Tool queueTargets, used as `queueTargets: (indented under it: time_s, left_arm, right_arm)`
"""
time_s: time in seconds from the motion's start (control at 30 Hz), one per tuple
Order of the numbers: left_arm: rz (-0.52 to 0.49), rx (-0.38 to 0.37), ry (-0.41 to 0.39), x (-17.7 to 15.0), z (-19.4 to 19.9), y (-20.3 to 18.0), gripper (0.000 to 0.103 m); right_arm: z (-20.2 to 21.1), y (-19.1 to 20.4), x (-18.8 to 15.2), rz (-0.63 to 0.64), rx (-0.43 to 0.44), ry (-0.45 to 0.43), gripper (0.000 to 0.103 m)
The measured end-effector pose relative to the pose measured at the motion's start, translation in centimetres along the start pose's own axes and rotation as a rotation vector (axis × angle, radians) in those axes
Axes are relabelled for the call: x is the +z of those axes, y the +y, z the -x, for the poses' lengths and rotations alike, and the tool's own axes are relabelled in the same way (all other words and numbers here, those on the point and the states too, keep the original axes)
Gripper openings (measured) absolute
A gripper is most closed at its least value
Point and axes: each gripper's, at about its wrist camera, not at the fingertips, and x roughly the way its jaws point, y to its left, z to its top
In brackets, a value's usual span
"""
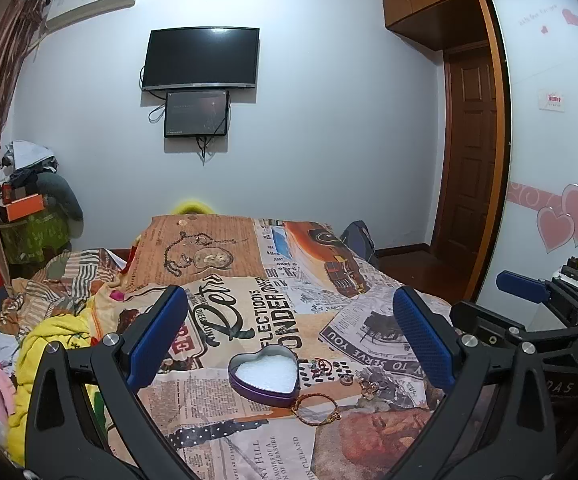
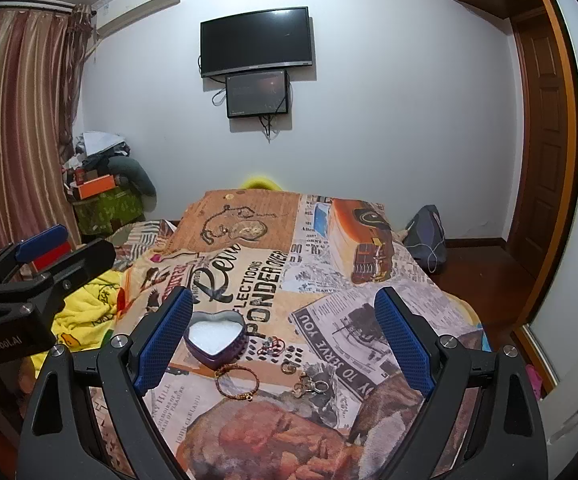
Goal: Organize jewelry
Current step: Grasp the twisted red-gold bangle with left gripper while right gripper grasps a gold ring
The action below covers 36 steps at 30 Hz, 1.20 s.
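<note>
A purple heart-shaped tin (image 1: 264,374) with white lining lies open on the newspaper-print bedspread (image 1: 249,300); it also shows in the right wrist view (image 2: 214,338). A red-gold cord bracelet (image 1: 316,409) (image 2: 236,381) lies just in front of it. Red rings (image 1: 323,366) (image 2: 273,346) and gold rings (image 1: 371,386) (image 2: 309,386) lie to its right. My left gripper (image 1: 289,340) is open and empty above the tin. My right gripper (image 2: 285,340) is open and empty above the jewelry.
A yellow towel (image 1: 57,344) and crumpled clothes lie at the bed's left. A bag (image 2: 427,236) sits on the floor beyond the bed's right side. A wardrobe (image 1: 549,140) stands at the right. A cluttered pile (image 1: 29,200) stands at the far left corner.
</note>
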Motion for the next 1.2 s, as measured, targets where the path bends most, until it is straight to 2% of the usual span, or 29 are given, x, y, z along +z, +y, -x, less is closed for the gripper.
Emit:
queueTargets:
  time_s: [0.17,0.33,0.43,0.5,0.57,0.77,0.83,0.9,0.97,1.07,1.13,1.2]
  left_arm:
    - [0.014,-0.007,0.018,-0.2,-0.9,0.1,0.103]
    - [0.016,-0.003,0.077,-1.0,-2.8,0.0,0.103]
    - [0.033,-0.007,0.136,-2.1,-4.4,0.1,0.102]
    - [0.027,-0.023,0.187,-3.0,-5.7,0.1,0.095]
    - [0.014,-0.019,0.233,-4.1,-6.9,-0.1,0.092]
    - [0.024,-0.061,0.400,-7.7,-10.5,-0.1,0.086]
    - [0.040,-0.066,0.454,-9.0,-11.6,0.2,0.081]
    - [0.054,-0.074,0.502,-9.9,-12.5,0.4,0.071]
    - [0.079,-0.087,0.546,-10.9,-13.4,0.8,0.065]
    - [0.116,-0.104,0.603,-12.2,-14.6,1.3,0.051]
    - [0.129,-0.114,0.636,-13.0,-15.3,1.5,0.043]
    - [0.140,-0.122,0.652,-13.3,-15.7,1.6,0.039]
  right_arm:
    - [-0.6,-0.6,-0.4,-0.001,-0.020,0.023,0.091]
    - [-2.0,-2.0,-1.5,-0.015,-0.058,0.081,0.091]
    - [-3.0,-3.1,-2.5,-0.031,-0.088,0.126,0.091]
    - [-3.7,-3.7,-3.2,-0.032,-0.102,0.158,0.091]
    - [-4.5,-4.2,-3.9,-0.026,-0.114,0.201,0.091]
    - [-6.7,-4.8,-5.9,-0.018,-0.083,0.320,0.091]
    - [-7.4,-4.7,-6.6,-0.016,-0.056,0.353,0.091]
    - [-7.9,-4.7,-7.2,-0.022,-0.015,0.376,0.090]
    - [-8.4,-4.7,-7.6,-0.033,0.019,0.391,0.086]
    - [-9.4,-4.4,-8.3,-0.052,0.077,0.427,0.076]
    - [-10.1,-4.3,-8.7,-0.070,0.119,0.451,0.066]
    - [-11.1,-4.2,-9.2,-0.087,0.154,0.471,0.059]
